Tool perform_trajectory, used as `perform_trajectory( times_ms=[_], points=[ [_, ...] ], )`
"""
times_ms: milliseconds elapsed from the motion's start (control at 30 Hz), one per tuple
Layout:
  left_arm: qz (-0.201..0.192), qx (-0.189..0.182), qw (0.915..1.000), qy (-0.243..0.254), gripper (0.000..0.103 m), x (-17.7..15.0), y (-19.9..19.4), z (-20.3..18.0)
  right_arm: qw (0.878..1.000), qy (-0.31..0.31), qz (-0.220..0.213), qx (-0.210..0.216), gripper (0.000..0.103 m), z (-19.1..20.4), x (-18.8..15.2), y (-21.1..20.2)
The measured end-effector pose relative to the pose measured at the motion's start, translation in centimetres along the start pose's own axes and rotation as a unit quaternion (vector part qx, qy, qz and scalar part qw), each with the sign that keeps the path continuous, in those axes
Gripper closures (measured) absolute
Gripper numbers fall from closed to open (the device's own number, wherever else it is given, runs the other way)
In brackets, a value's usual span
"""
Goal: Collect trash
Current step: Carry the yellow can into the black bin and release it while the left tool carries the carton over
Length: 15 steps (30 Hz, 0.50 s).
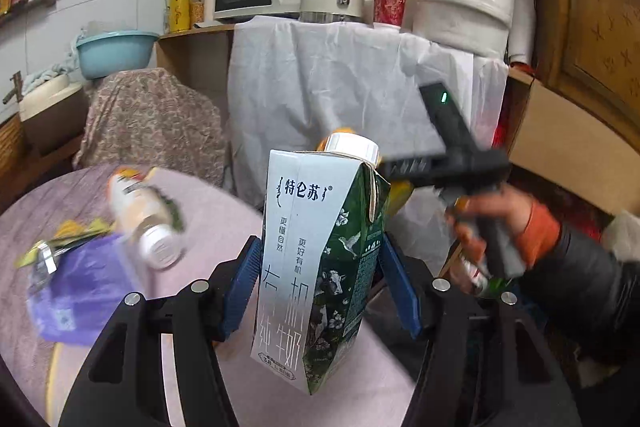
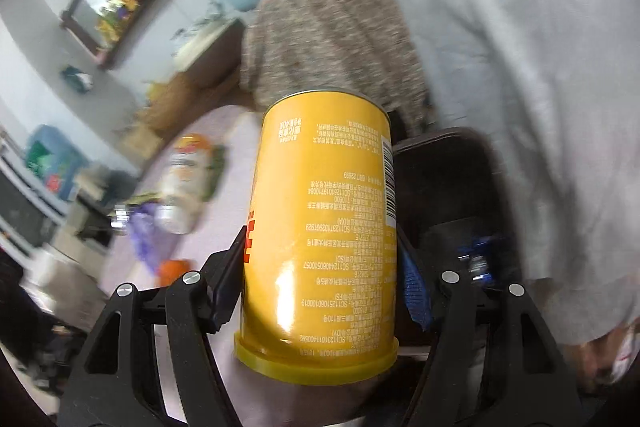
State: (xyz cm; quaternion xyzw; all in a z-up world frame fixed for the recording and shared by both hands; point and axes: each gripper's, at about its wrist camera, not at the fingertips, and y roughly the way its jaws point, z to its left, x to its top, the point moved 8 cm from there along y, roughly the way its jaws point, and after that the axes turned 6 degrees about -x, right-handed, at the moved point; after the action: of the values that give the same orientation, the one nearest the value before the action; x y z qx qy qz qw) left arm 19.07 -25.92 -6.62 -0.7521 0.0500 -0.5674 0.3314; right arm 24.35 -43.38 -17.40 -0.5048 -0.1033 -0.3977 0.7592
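Meanwhile, a green-and-white milk carton (image 1: 320, 259) is pinched upright by the left gripper (image 1: 318, 291); a yellow cylindrical can (image 2: 320, 239) is clamped by the right gripper (image 2: 324, 279) near a dark bin (image 2: 444, 179). A plastic bottle (image 1: 144, 215) and purple wrapper (image 1: 80, 291) remain uncollected on the pink-clothed table (image 1: 208, 227).

Both fisheye views are evenly lit and strongly bent at the edges. Glare is seen on the yellow can (image 2: 320, 239); backgrounds are motion-blurred.
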Motion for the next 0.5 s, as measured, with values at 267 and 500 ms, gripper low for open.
perform_trajectory(
  times_ms=[267, 500],
  points=[
    [0.028, 0.014, 0.9967, -0.075, 0.043, 2.5, 8.2, -0.6, 0.994, 0.006, 0.052, -0.092, 0.036, -6.9, -3.1, 8.5],
    [0.052, 0.03, 0.9924, -0.107, 0.043, 2.9, 13.3, -0.1, 0.985, -0.006, 0.096, -0.144, 0.036, -10.0, -5.5, 15.5]
  ],
)
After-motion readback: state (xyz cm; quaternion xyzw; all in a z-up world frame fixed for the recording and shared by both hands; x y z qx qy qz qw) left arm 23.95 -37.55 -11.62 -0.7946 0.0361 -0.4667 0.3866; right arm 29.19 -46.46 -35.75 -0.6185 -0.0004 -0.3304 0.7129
